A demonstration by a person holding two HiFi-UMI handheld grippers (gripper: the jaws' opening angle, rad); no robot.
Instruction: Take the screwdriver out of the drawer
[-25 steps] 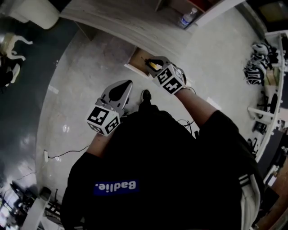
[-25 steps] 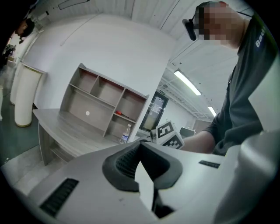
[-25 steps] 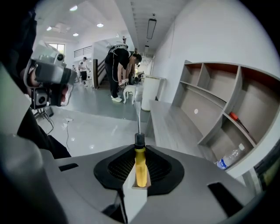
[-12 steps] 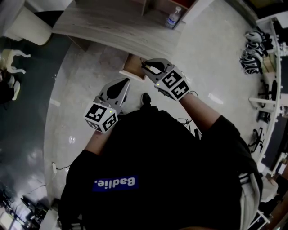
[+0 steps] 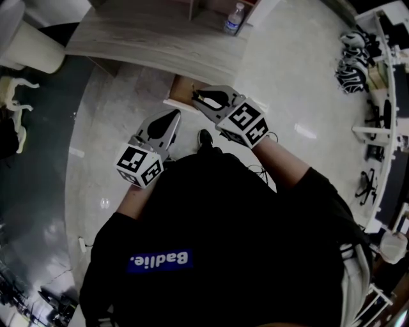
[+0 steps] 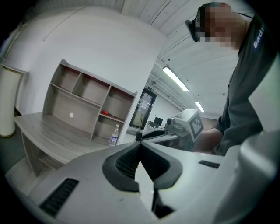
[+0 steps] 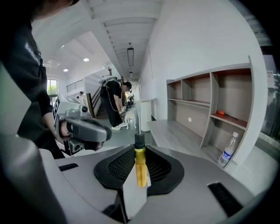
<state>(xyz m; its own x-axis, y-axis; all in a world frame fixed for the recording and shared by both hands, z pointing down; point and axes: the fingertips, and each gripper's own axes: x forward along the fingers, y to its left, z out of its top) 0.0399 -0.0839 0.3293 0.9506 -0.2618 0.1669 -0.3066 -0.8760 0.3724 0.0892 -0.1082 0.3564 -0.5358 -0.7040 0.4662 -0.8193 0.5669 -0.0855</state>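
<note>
A screwdriver (image 7: pixel 140 165) with a yellow handle and black collar is clamped between the jaws of my right gripper (image 7: pixel 139 151), its thin shaft pointing up and away. In the head view the right gripper (image 5: pixel 199 98) hovers over the open wooden drawer (image 5: pixel 179 88) under the desk. The left gripper (image 5: pixel 172 117) hangs just left of it, below the drawer front. In the left gripper view my left gripper (image 6: pixel 139 146) has its pads pressed together with nothing between them. The right gripper (image 6: pixel 177 127) shows beyond it.
A long pale wood desk (image 5: pixel 147 35) carries a shelf unit (image 7: pixel 210 105) and a water bottle (image 5: pixel 234 18). A white cylinder (image 5: pixel 29 48) stands at the desk's left end. Gear lies on the floor at far right (image 5: pixel 351 60). A person (image 7: pixel 114 105) stands in the background.
Both grippers have drifted slightly left and up in the head view as the camera shifted. The right gripper still holds the screwdriver above the drawer.
</note>
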